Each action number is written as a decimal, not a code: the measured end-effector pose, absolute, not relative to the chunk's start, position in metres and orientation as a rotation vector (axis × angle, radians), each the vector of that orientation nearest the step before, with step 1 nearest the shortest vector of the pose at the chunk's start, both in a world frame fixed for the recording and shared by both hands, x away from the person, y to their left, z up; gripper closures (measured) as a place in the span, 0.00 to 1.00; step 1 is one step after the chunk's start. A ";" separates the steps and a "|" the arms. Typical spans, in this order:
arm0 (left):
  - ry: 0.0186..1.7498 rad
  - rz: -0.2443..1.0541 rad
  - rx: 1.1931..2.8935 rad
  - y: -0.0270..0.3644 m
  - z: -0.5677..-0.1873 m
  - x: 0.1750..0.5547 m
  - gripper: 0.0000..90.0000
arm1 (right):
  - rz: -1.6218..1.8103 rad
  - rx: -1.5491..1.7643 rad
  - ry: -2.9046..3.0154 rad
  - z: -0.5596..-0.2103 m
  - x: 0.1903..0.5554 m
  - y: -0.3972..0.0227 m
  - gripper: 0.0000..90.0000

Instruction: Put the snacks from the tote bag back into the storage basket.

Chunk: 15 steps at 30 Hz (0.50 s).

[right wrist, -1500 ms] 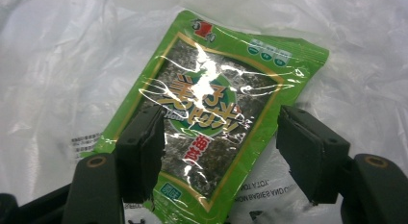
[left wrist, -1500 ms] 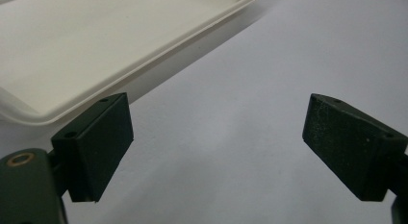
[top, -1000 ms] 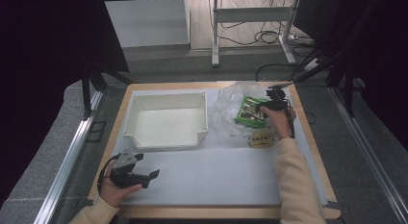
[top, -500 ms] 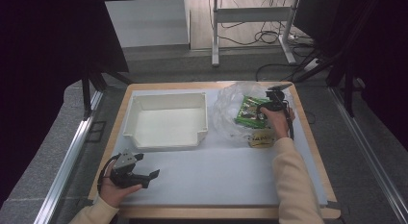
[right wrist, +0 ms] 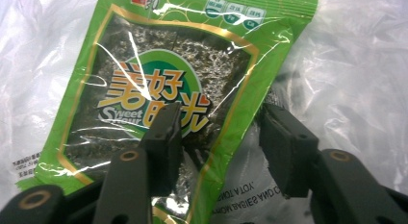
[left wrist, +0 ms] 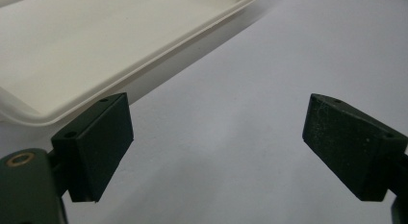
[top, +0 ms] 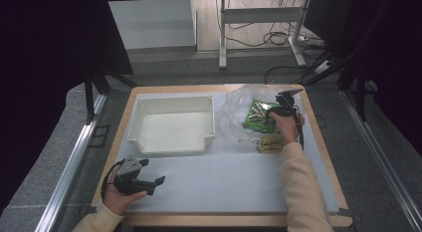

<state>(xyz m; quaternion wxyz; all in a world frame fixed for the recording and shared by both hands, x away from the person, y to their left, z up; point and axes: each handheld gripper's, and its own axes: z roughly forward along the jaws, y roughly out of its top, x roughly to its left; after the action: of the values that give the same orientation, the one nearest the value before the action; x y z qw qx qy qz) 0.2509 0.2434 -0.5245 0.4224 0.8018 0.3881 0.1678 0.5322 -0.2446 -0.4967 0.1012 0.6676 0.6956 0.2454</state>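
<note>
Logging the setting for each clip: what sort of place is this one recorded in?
Probably a lab or workshop data-collection bench, not a home. A wooden table covered with a white sheet stands between metal rails, cables trail across the bare floor behind it, and a person holds handheld grippers, left gripper and right gripper.

The green packet's (right wrist: 168, 89) lower edge is hidden, perhaps behind the jaws.

glossy green foil packet (right wrist: 168, 89); crinkled clear plastic bag (right wrist: 356, 65); matt white tray (top: 171, 123).
</note>
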 end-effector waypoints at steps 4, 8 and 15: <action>0.971 0.420 2.009 0.243 -0.525 0.251 0.12 | 0.728 1.979 2.054 -0.496 0.531 -0.242 0.66; 0.972 0.420 2.007 0.243 -0.524 0.251 0.12 | 0.742 1.998 2.038 -0.497 0.531 -0.240 0.73; 0.971 0.421 2.008 0.243 -0.525 0.251 0.12 | 0.694 1.964 2.016 -0.495 0.529 -0.233 0.89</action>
<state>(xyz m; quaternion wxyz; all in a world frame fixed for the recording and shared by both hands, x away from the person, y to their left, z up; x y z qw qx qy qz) 0.2509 0.2432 -0.5245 0.4221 0.8021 0.3876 0.1681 0.5287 -0.2332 -0.4946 0.1212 0.6724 0.6903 0.2378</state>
